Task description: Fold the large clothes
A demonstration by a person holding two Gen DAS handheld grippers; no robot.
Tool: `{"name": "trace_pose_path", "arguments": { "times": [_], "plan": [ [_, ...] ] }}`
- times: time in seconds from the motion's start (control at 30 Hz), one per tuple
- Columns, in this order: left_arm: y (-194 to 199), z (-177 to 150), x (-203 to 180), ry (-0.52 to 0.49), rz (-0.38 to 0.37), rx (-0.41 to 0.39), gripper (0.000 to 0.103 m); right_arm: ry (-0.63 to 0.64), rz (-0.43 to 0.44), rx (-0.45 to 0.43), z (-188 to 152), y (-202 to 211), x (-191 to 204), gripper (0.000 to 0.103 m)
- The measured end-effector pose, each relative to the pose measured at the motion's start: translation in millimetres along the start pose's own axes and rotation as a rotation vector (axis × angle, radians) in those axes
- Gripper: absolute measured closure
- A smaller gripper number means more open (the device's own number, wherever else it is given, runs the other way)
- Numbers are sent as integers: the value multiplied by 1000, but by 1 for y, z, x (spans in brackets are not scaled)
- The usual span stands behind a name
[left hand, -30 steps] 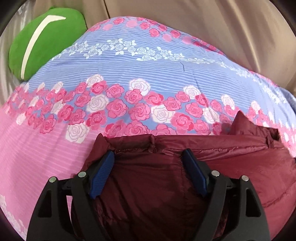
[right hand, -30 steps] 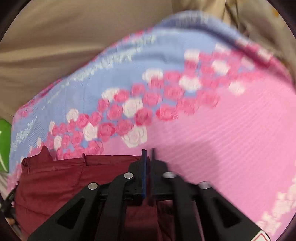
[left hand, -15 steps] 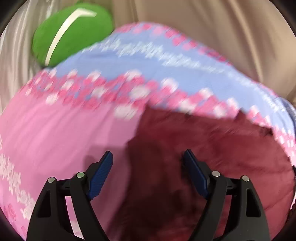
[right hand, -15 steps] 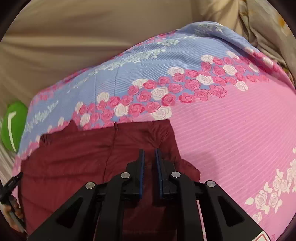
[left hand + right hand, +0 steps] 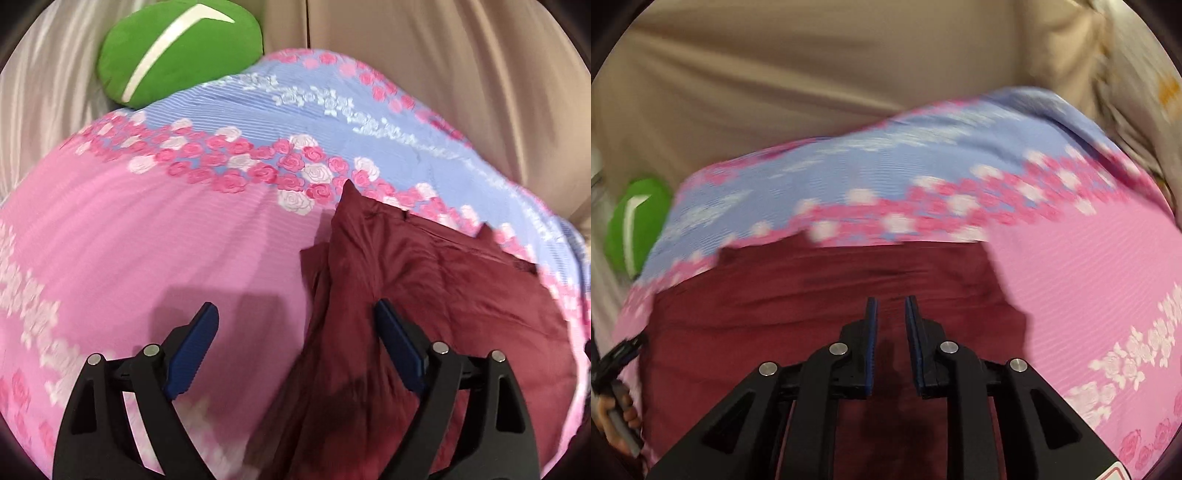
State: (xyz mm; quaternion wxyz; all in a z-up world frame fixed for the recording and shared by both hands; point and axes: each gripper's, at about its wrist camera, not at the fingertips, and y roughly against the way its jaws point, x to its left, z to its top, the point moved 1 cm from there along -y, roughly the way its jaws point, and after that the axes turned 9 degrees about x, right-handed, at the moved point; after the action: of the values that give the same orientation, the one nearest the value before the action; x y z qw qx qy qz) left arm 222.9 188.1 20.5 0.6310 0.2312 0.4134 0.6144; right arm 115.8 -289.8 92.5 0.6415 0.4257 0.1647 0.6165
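since the earlier frames the right gripper (image 5: 889, 312) has gone from fingers pressed together to a narrow gap between them, empty, and the left gripper (image 5: 295, 325) has swung leftward so the garment now sits on its right side rather than centred. the floral bedspread (image 5: 155, 236), pink below and blue above with a band of roses, covers most of both views. the maroon padded garment (image 5: 436, 295) lies on it in a folded heap, its left edge bunched in ridges. the left gripper is spread wide, grasping nothing, above that edge. a green cushion (image 5: 177, 48) rests at the bedspread's far left corner.
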Motion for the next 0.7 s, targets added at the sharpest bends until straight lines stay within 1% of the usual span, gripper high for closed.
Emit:
{"name": "trace_pose_path", "arguments": {
  "times": [0.1,0.17,0.2,0.27,0.33,0.4,0.43,0.47,0.53,0.57,0.6,0.63,0.7],
  "plan": [
    [25,-22,7,11,-28,4,19,151,81,30,-9,0,71,85],
    [37,-35,8,7,-29,3,19,200,139,60,-12,-11,107,85],
    [44,-45,7,1,-15,1,19,232,150,72,-13,-20,128,85],
    [52,-59,6,-10,14,5,17,263,138,93,-14,-40,156,85],
    [53,-68,8,-12,25,18,16,265,133,119,-16,-57,169,85],
    [50,-76,12,6,3,44,16,258,95,145,-19,-79,173,85],
    [48,-79,14,13,-11,56,16,253,89,160,-21,-87,172,85],
    [44,-81,16,16,-20,71,16,245,82,170,-24,-94,171,87],
    [35,-86,20,34,-57,104,16,243,67,174,-30,-105,166,88],
    [29,-87,22,45,-92,124,13,251,60,171,-33,-108,166,88],
    [25,-87,22,52,-105,125,11,264,47,163,-35,-109,167,88],
    [26,-87,22,56,-115,109,10,276,33,156,-37,-109,168,88],
    [22,-84,19,57,-146,109,8,304,1,141,-41,-110,173,88]
  ]
}}
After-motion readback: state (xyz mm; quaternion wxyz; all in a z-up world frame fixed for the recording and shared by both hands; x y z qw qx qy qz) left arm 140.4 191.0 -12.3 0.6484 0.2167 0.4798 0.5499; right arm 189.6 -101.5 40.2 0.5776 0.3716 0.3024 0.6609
